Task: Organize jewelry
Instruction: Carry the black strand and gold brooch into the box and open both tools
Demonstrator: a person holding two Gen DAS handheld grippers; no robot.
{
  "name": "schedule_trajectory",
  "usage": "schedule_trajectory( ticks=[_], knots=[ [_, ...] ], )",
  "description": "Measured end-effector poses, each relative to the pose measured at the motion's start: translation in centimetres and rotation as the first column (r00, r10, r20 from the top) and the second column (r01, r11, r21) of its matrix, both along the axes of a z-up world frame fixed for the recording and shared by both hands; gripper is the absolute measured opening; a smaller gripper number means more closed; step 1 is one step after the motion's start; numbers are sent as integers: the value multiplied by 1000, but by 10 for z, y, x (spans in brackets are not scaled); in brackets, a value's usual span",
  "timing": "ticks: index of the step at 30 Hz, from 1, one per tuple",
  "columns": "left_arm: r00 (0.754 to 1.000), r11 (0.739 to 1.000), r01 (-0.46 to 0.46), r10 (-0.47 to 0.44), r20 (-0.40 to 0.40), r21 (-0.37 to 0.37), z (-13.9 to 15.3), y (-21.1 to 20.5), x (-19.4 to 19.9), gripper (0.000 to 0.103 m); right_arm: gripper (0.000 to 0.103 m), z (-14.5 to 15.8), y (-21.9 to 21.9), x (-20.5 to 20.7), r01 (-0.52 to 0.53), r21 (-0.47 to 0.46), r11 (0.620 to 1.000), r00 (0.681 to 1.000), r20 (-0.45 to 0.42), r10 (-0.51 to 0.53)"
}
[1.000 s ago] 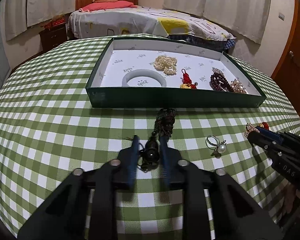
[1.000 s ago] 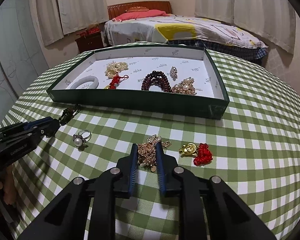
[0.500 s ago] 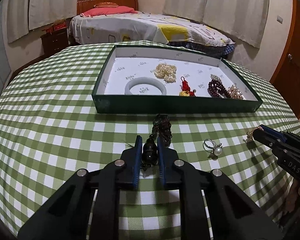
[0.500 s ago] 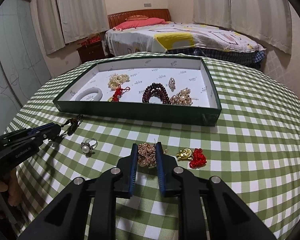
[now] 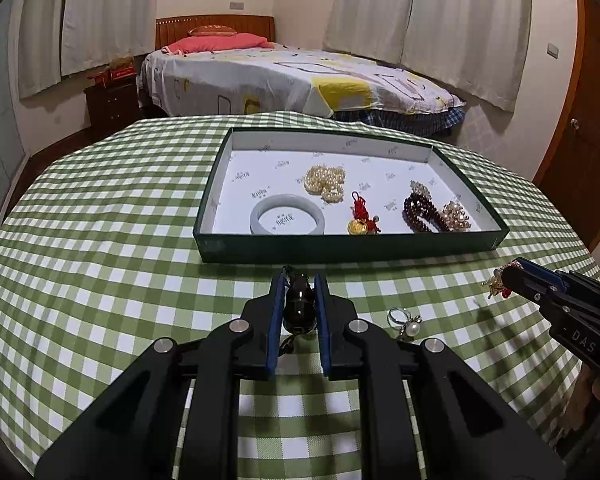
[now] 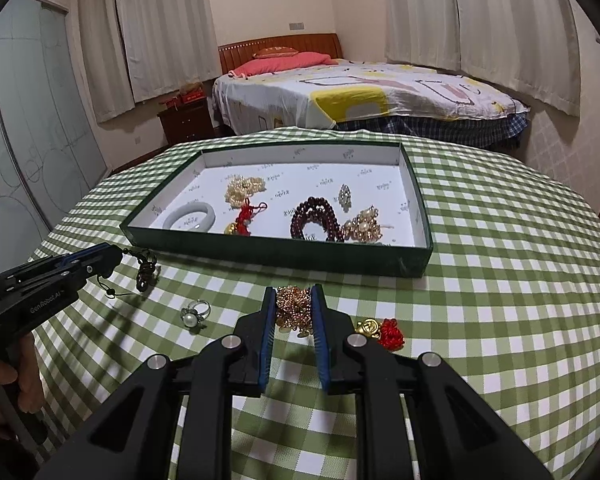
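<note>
1. Jewelry tray (image 5: 348, 246) sits on the bench (image 5: 100, 264), ahead of both grippers.
2. Left hand-held gripper (image 5: 299, 280) clamps a dark beaded pendant (image 5: 298, 304).
3. Right hand-held gripper (image 6: 294, 292) clamps a gold bead cluster (image 6: 294, 306).
4. Pearl ring (image 6: 195, 314) and red-gold charm (image 6: 382, 330) lie loose on the bench, near the grippers.

My tablecloth (image 5: 100, 280): green and white check
My tray (image 5: 340, 246): dark green walls, white printed lining
My finger pads (image 6: 318, 320): blue on black
My bangle (image 5: 287, 219): pale grey
My beaded bracelet (image 6: 314, 220): dark red
My knot charm (image 6: 392, 333): red with gold
</note>
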State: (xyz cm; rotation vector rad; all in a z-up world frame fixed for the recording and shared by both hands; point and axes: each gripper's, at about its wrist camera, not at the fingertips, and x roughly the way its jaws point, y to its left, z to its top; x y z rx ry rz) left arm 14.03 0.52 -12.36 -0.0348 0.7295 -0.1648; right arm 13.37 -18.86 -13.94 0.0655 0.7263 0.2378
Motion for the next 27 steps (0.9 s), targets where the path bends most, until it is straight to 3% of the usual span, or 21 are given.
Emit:
schedule_trajectory(
  ticks=[13, 21, 27],
  knots=[
    [992, 999, 20, -15, 123, -45, 54, -6, 7, 15, 18, 48, -4, 6, -1, 46, 999, 993, 116, -5],
    [976, 998, 36, -24, 218, -52, 86, -15, 44, 15, 18, 78, -4, 38, 1, 35, 999, 978, 209, -8],
    [966, 998, 27, -12, 257, -56, 93, -18, 82, 15, 18, 87, -8, 71, 13, 18, 1000, 966, 258, -17]
  ],
)
